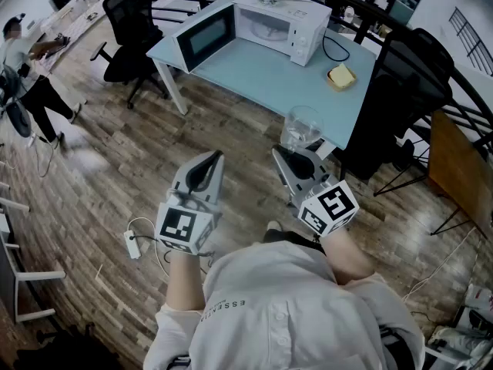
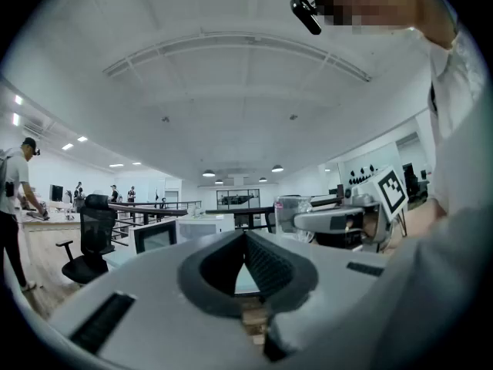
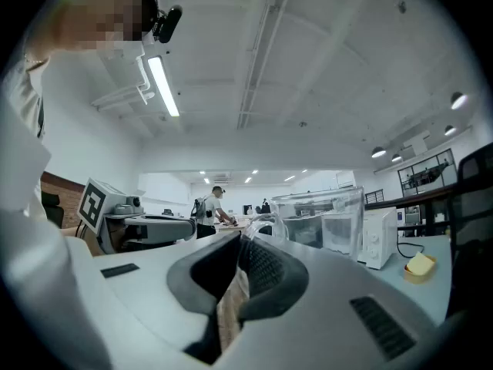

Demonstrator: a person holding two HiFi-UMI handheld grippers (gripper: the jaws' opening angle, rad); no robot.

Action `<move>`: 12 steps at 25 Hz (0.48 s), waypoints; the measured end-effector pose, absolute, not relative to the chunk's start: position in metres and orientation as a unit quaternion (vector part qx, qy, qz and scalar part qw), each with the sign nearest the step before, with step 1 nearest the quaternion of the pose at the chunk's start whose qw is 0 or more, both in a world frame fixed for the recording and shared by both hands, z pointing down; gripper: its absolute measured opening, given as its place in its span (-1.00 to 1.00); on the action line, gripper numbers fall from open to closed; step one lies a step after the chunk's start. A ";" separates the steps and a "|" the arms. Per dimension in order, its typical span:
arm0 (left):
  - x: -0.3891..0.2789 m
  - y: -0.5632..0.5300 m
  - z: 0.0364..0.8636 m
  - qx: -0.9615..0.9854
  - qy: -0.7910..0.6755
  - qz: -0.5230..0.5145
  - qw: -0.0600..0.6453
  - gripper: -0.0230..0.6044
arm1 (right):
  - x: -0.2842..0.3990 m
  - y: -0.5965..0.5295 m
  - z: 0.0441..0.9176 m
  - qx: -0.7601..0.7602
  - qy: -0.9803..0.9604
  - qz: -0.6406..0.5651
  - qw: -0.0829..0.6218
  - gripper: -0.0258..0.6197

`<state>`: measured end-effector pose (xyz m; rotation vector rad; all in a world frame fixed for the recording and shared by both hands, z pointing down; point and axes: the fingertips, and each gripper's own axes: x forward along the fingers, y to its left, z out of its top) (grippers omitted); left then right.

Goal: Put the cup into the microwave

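Note:
A clear glass cup [image 1: 300, 128] hangs in the air in front of the light blue table [image 1: 262, 79]. My right gripper [image 1: 283, 154] is shut on the cup's handle; in the right gripper view the cup [image 3: 320, 222] stands just past the jaw tips. To its left, my left gripper [image 1: 216, 157] is shut and holds nothing, its jaws meeting at a point in the left gripper view [image 2: 245, 234]. The white microwave [image 1: 269, 23] sits at the table's far side with its door [image 1: 206, 37] swung open to the left. Both grippers are well short of the table.
A yellow block on a small dish [image 1: 341, 76] lies right of the microwave. Black office chairs stand at the table's left [image 1: 127, 29] and right [image 1: 408, 75]. A person [image 1: 23, 60] stands far left. A white power strip [image 1: 132, 243] lies on the wood floor.

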<state>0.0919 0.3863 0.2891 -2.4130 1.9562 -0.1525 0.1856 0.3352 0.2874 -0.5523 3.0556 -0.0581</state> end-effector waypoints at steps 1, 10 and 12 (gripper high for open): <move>0.091 0.387 0.288 -0.775 0.631 -0.048 0.016 -0.92 | 0.185 0.336 0.287 -0.177 0.984 -0.018 0.017 -0.86; 0.085 0.388 0.290 -0.772 0.634 -0.043 0.012 -0.92 | 0.182 0.338 0.287 -0.176 0.984 -0.019 0.017 -0.86; 0.083 0.389 0.290 -0.771 0.635 -0.042 0.012 -0.92 | 0.180 0.338 0.288 -0.176 0.984 -0.023 0.018 -0.86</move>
